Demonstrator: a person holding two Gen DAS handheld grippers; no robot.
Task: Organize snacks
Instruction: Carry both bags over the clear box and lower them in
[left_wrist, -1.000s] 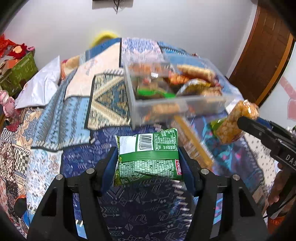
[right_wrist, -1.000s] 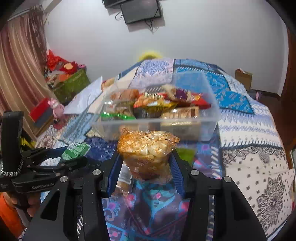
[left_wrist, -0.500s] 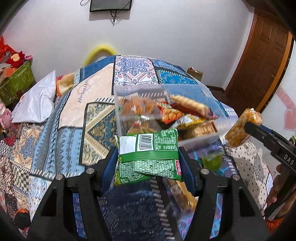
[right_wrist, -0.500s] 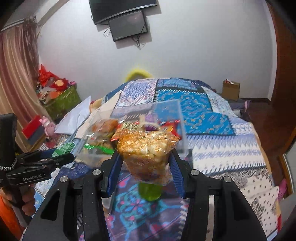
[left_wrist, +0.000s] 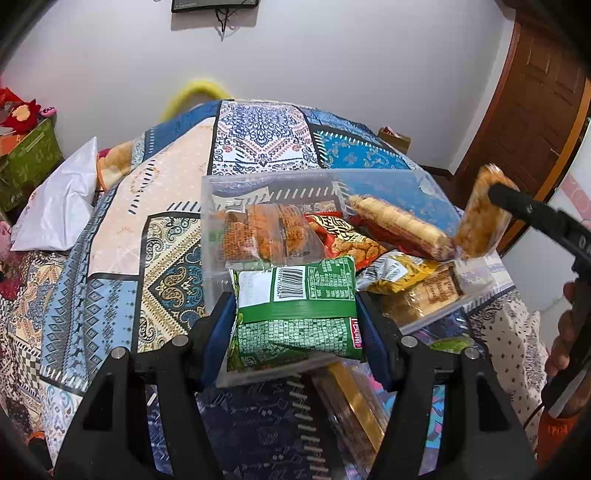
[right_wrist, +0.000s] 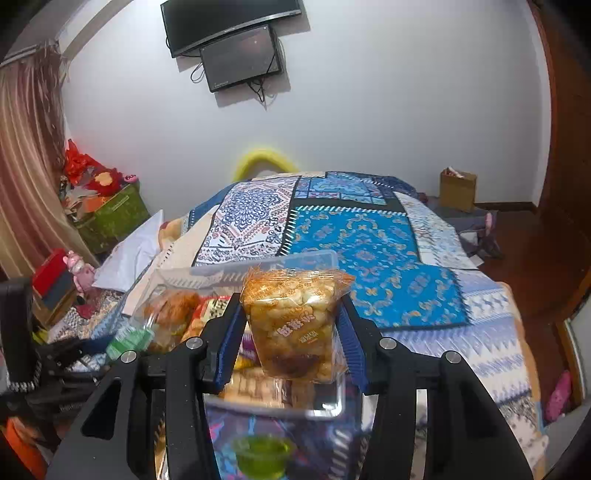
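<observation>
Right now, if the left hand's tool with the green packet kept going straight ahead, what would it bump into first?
Probably the clear plastic bin full of snacks: the green foil packet between the left gripper fingers already overlaps its near edge, though depth is unclear.

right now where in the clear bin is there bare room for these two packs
The clear bin is bare along its far wall, behind the orange snack bag. The near and right parts are crowded with packets. The patchwork bedspread left of the bin is also free.
</observation>
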